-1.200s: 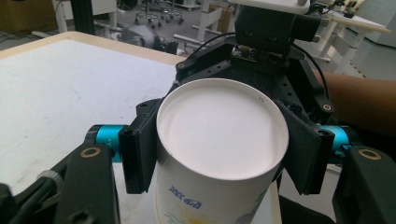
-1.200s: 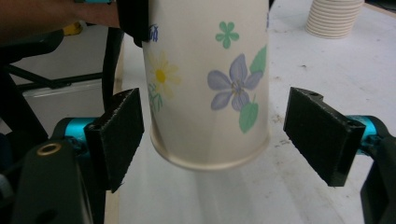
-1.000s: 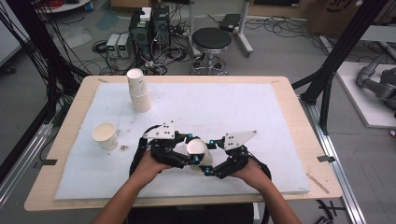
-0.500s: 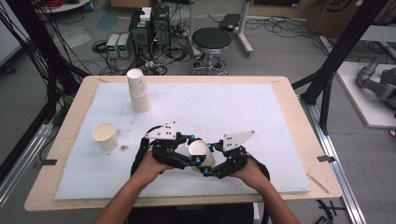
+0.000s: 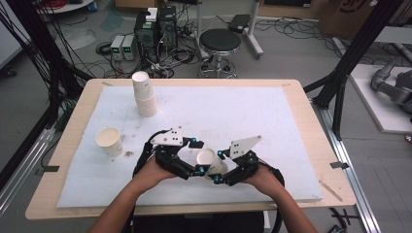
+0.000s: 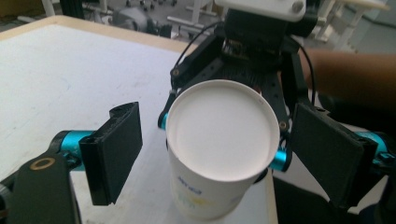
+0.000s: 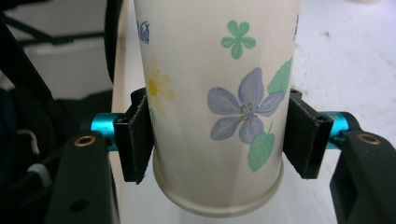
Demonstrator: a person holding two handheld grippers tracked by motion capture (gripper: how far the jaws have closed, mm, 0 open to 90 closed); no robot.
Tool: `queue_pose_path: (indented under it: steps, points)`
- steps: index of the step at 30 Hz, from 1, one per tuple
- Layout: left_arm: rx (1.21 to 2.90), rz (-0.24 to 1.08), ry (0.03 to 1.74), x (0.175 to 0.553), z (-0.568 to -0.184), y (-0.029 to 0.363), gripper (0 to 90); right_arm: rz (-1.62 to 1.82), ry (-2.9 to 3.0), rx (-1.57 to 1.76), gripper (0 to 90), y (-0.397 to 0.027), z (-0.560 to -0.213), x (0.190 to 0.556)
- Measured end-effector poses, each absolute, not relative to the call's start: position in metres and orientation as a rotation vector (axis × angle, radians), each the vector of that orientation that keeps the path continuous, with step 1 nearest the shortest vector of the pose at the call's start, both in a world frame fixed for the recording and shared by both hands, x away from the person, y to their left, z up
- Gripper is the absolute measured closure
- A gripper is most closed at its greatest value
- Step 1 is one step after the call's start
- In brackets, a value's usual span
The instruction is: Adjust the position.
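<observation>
1. A lab or robotics workspace with a bare concrete floor (image 5: 301,53).
2. Beyond the wooden table (image 5: 311,126), electronic boxes (image 5: 155,26) sit on the floor among tangled cables (image 5: 63,53).
3. A black stool (image 5: 220,41) stands nearby.
4. Black metal frame posts (image 5: 357,46) flank the table.

Four paper cups (image 5: 210,162), two grippers (image 5: 194,167), one stool (image 5: 220,41).
</observation>
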State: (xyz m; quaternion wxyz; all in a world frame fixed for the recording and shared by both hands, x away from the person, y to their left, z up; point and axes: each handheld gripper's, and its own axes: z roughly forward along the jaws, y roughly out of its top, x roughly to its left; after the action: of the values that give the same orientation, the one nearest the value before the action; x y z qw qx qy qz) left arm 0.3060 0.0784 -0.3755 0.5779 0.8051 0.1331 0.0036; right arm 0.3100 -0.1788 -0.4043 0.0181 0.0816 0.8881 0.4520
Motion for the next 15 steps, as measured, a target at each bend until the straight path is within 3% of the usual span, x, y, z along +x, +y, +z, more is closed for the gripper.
queue_pose_path:
  steps: [15]
  points:
    - [2.047, 0.006, 0.251, 0.309, -0.365, 0.074, 17.8, 1.148, 2.849, 0.134, 35.0, -0.169, -0.387, 0.312]
